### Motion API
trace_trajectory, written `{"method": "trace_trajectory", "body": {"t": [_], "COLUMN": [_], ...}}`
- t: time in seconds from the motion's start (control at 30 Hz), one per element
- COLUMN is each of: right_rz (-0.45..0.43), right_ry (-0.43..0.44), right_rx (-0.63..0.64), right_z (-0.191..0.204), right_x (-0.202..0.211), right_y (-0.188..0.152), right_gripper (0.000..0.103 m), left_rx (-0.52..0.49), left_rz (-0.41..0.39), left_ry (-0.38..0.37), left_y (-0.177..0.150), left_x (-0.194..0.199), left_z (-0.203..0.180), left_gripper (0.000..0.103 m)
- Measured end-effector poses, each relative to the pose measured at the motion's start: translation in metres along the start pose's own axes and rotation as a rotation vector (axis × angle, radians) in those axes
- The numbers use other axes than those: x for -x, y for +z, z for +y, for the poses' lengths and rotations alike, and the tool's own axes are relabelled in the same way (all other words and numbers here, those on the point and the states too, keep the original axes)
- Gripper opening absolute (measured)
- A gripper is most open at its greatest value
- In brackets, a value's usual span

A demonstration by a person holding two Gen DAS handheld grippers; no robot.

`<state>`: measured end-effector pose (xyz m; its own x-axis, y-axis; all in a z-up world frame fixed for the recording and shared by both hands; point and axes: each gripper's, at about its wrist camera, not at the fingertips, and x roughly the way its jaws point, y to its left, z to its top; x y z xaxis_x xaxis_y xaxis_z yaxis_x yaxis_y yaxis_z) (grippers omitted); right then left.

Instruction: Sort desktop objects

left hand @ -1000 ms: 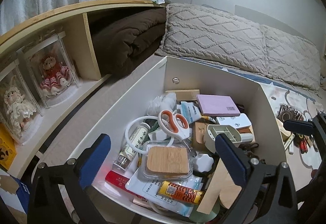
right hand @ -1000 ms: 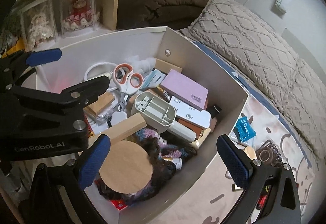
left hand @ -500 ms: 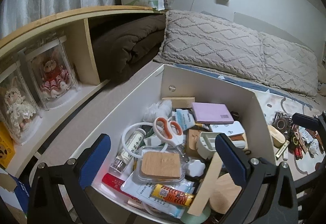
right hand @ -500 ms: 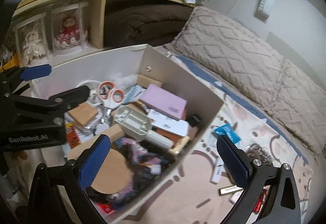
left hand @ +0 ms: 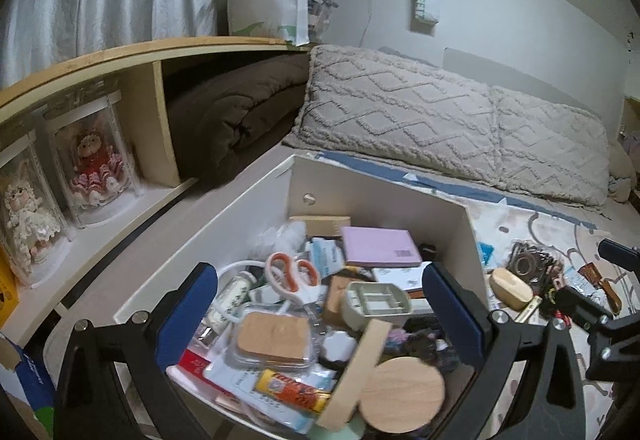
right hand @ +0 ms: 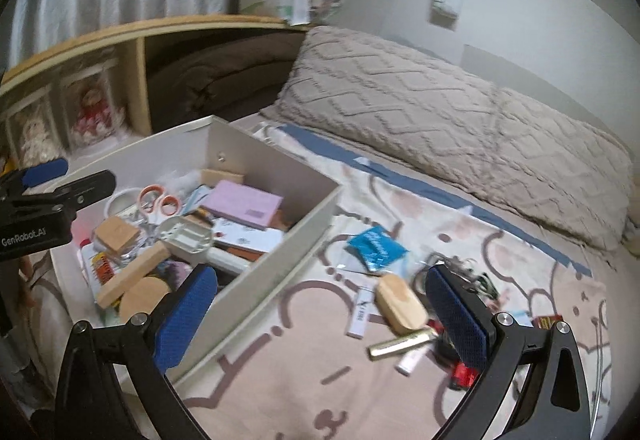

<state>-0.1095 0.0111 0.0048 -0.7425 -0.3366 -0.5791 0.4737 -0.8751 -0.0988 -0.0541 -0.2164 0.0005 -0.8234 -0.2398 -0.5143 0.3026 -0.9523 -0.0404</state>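
A white box [left hand: 376,196] [right hand: 280,264] on the bed holds many small things: orange-handled scissors [left hand: 292,276], a pink notebook [left hand: 380,246], a round wooden lid [left hand: 402,392]. My left gripper [left hand: 320,316] is open and empty above the box. My right gripper [right hand: 320,320] is open and empty over the patterned sheet to the right of the box. Loose items lie there: a wooden oval case [right hand: 400,304], a blue packet [right hand: 376,246], a gold tube [right hand: 400,346], a white stick [right hand: 362,314].
Knitted beige pillows [left hand: 440,120] lie behind the box. A wooden shelf [left hand: 132,52] at the left holds boxed dolls [left hand: 94,164] and a brown blanket [left hand: 240,108]. Keys and small clutter [left hand: 532,264] lie on the sheet at the right.
Both grippers have pulled back and up from the box. The right gripper has swung right, from over the box to over the loose items on the sheet.
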Motion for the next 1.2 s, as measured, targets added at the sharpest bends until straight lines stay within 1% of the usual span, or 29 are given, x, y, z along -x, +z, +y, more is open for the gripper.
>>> {"method": "trace_trajectory", "body": {"t": [0.1,0.2,0.53,0.67,0.8,0.9,1.1,1.2], "right_rz": [-0.015,-0.026,-0.037,-0.046,-0.063,-0.09,-0.102,-0.095], "right_ry": [-0.017,-0.037,-0.087,-0.121,-0.148,-0.153,-0.204,-0.214], "right_rx": [-0.039,-0.067,-0.15,-0.157,-0.183,-0.204,-0.231,-0.254], "right_z": [-0.018,-0.035,-0.088,-0.103,-0.118,-0.128,-0.145,-0.151], "right_x": [0.008,0.016,0.04,0.049,0.059,0.068,0.079,0.078], "right_y": [-0.005,-0.01,-0.039,-0.055,-0.072,-0.084,-0.108,-0.119], "right_gripper": [0.103,0.103,0.103,0.103,0.103,0.103,0.103,0.103], "left_rx": [-0.01,-0.022,-0.058,-0.083,-0.093,-0.103,-0.109,-0.112], "left_rz": [-0.01,-0.026,-0.063,-0.075,-0.081,-0.101,-0.126,-0.134], "left_ry": [-0.028,-0.04,-0.111,-0.126,-0.165,-0.188,-0.239,-0.272], "left_y": [0.0,0.0,-0.007,-0.011,-0.015,-0.019,-0.024,-0.028], "left_x": [0.004,0.007,0.015,0.016,0.018,0.021,0.028,0.03], "left_z": [-0.012,-0.024,-0.065,-0.082,-0.096,-0.105,-0.121,-0.128], "left_gripper": [0.103,0.103,0.103,0.103,0.103,0.103,0.103,0.103]}}
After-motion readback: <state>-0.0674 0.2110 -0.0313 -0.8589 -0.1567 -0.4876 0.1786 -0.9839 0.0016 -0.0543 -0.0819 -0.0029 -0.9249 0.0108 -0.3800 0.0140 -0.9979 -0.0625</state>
